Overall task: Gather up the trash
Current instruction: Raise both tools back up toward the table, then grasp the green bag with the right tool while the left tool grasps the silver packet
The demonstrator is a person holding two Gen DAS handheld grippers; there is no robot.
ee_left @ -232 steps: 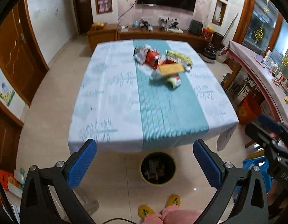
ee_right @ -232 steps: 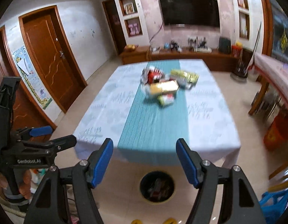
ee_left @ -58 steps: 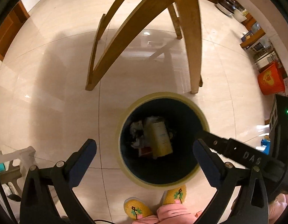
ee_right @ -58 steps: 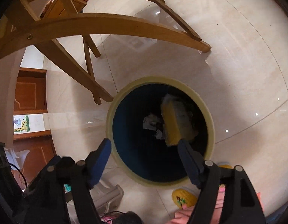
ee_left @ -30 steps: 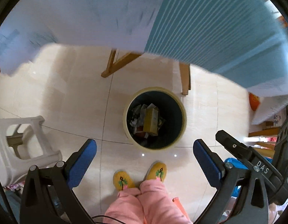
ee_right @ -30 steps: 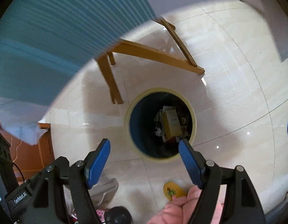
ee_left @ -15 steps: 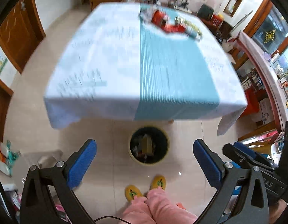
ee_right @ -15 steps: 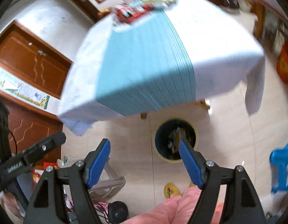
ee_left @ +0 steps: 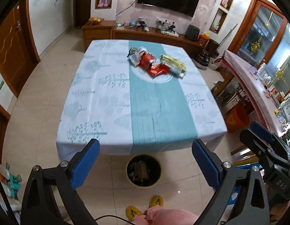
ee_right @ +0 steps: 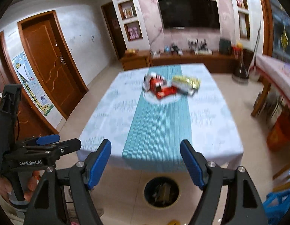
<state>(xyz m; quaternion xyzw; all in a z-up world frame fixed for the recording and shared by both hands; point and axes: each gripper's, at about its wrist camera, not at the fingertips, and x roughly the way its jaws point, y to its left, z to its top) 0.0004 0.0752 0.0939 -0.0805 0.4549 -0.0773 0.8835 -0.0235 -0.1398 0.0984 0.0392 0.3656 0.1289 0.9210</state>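
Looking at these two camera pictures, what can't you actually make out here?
- Wrappers: printing unreadable in both views, too small, and blurred in the right wrist view.
- Bin contents: dark and blurred in both views; items unidentifiable.
- Table legs: hidden by the tablecloth.
- Person: only slippers and pink trousers show, cut off by the bottom edge.

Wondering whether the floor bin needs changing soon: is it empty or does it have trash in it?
It has trash in it. The bin shows crumpled wrappers inside its dark interior; how full it is, I cannot tell.

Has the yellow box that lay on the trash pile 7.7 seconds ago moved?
Yes. It is gone from the wrappers on the table; a yellowish box now lies in the bin below.
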